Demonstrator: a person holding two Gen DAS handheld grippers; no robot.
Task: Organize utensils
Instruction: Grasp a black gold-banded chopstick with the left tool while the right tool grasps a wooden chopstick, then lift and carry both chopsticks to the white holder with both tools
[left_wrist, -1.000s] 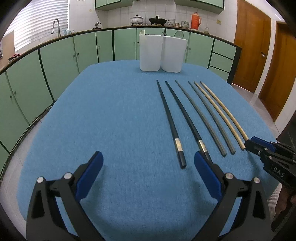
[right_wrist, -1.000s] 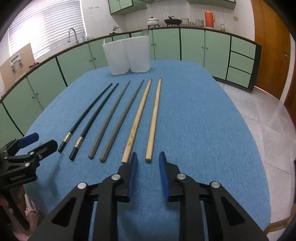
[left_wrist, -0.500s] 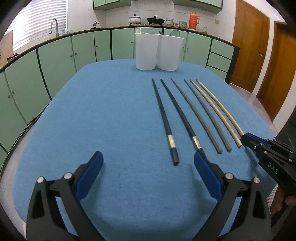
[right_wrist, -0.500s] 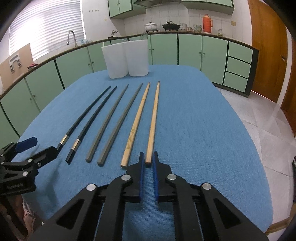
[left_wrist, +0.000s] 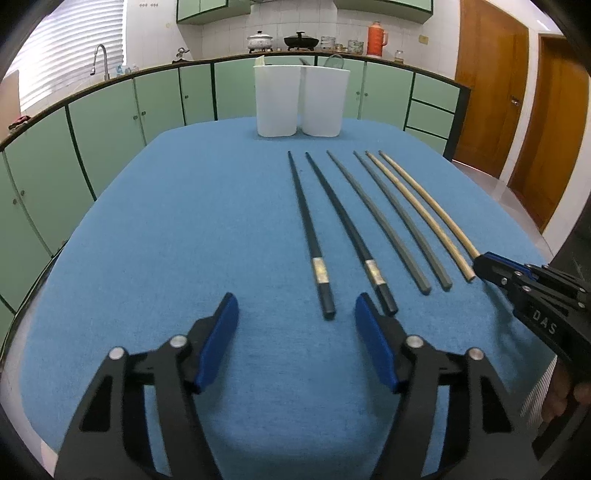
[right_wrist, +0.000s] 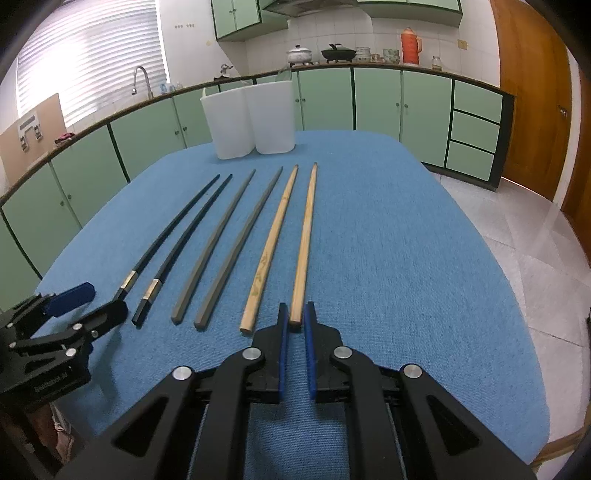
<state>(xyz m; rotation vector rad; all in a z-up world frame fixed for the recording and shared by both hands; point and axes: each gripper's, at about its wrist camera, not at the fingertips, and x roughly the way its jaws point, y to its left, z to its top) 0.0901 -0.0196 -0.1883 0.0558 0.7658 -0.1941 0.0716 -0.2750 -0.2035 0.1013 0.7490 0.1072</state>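
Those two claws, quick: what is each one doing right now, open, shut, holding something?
Left claw: closing, nothing gripped; black chopstick end lies between its jaws.
Right claw: shut on the outermost wooden chopstick.

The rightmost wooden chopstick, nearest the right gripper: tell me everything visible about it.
The rightmost wooden chopstick is a long, plain, pale tan stick, apparently wood or bamboo, tapering toward its far tip. It lies flat on the blue tablecloth, last in a row of six, beside its patterned wooden partner without touching it, tip toward the white containers. Its thick near end sits between the blue pads of the right gripper, which is shut on it. It is not yet lifted.
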